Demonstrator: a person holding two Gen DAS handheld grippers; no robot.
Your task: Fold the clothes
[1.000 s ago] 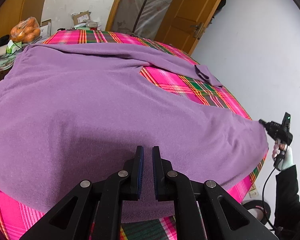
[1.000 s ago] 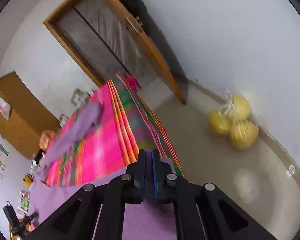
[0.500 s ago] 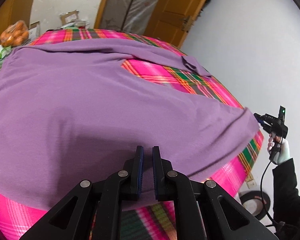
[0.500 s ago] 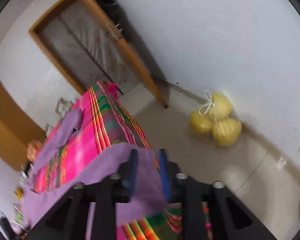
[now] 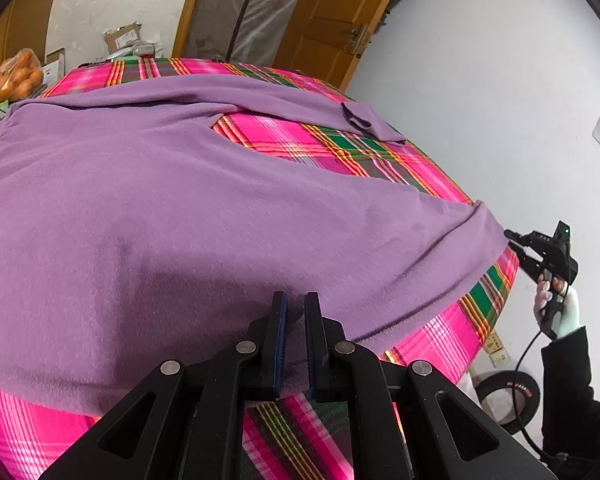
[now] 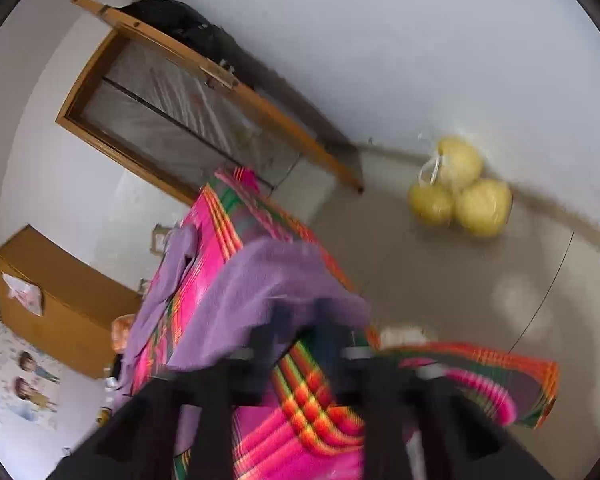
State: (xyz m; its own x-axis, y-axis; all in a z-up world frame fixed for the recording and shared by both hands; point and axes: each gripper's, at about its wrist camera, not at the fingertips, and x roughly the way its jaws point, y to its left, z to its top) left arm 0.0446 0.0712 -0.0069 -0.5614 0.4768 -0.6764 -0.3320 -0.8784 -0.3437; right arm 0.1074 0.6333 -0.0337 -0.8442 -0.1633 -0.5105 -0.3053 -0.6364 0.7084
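Note:
A purple sweater [image 5: 172, 208] lies spread on a table covered with a pink plaid cloth [image 5: 300, 144]. One sleeve [image 5: 364, 120] stretches to the far right. My left gripper [image 5: 294, 320] is shut on the sweater's near hem. My right gripper [image 5: 514, 238] shows at the table's right edge, at the sweater's corner. In the blurred right wrist view the right gripper [image 6: 300, 320] has its fingers apart, with the sweater [image 6: 260, 276] draped over the fingertips and the plaid cloth [image 6: 300, 392] below.
A wooden door [image 5: 332, 20] stands behind the table. A bag of oranges [image 5: 16, 76] and boxes [image 5: 124, 38] are at the far left. A bag of yellow fruit [image 6: 460, 192] lies on the floor by the wall. A wooden cabinet [image 6: 60, 296] stands left.
The right gripper has opened and let go of the sweater corner, which has dropped onto the table edge. The left gripper stays shut on the hem, and the sweater has been drawn flatter.

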